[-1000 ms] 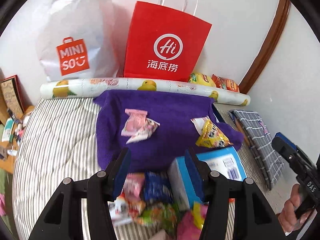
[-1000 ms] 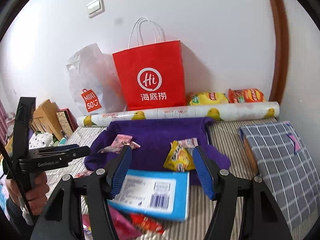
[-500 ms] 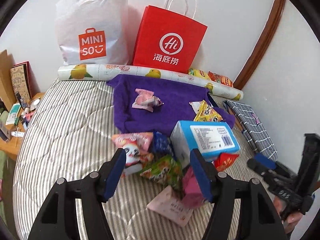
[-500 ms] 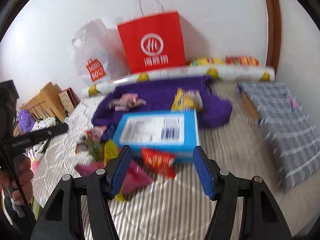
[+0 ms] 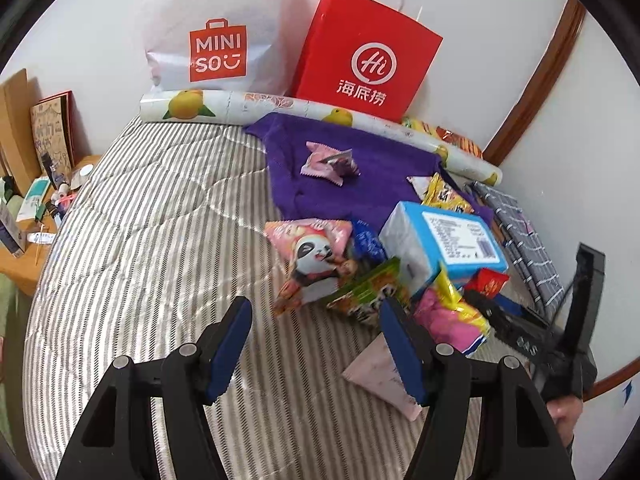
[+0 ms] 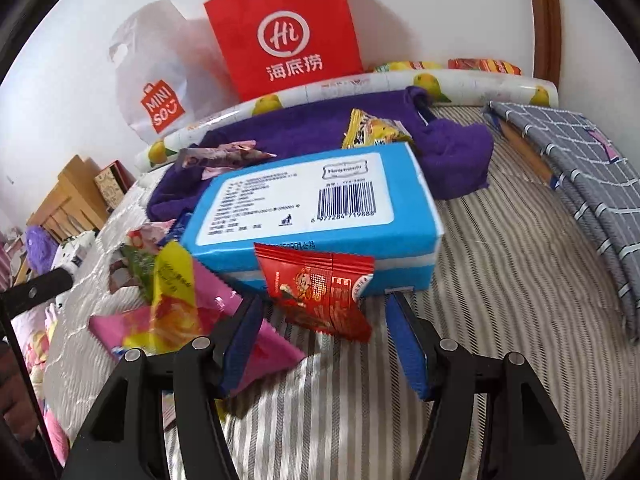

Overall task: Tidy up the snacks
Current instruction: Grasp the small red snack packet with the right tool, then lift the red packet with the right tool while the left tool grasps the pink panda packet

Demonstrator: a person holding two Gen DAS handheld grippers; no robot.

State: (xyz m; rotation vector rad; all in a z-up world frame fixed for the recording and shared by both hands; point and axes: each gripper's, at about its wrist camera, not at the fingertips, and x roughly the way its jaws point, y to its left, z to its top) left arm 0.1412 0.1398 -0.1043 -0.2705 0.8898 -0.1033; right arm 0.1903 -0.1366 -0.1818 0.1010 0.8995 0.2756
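1. Bedding with grey and white stripes point(image 5: 152, 248) fills most of both views and carries everything below.
2. Purple towel point(image 5: 352, 168) lies spread in the upper middle of the left wrist view, with a pink wrapped snack point(image 5: 330, 162) and a yellow snack packet point(image 5: 446, 194) on it.
3. Red paper bag point(image 5: 366, 52) and white plastic shopping bag point(image 5: 216, 28) stand against the wall along the top, behind a fruit-print roll point(image 5: 224, 106).
4. Blue box point(image 6: 316, 212) sits at the centre of the right wrist view, label and barcode facing up.
5. Loose snacks crowd beside the box: a panda packet point(image 5: 316, 256), a green packet point(image 5: 368, 290), a pink and yellow packet point(image 5: 452, 316).
6. Red snack packet point(image 6: 320, 292) leans against the box's near side, centre of the right wrist view.
7. Right gripper point(image 6: 324, 344) has its jaws apart around the lower edge of that red packet, pads not pressing on it.
8. Left gripper point(image 5: 316, 344) hangs over bare bedding at lower centre, jaws wide apart, nothing between them.
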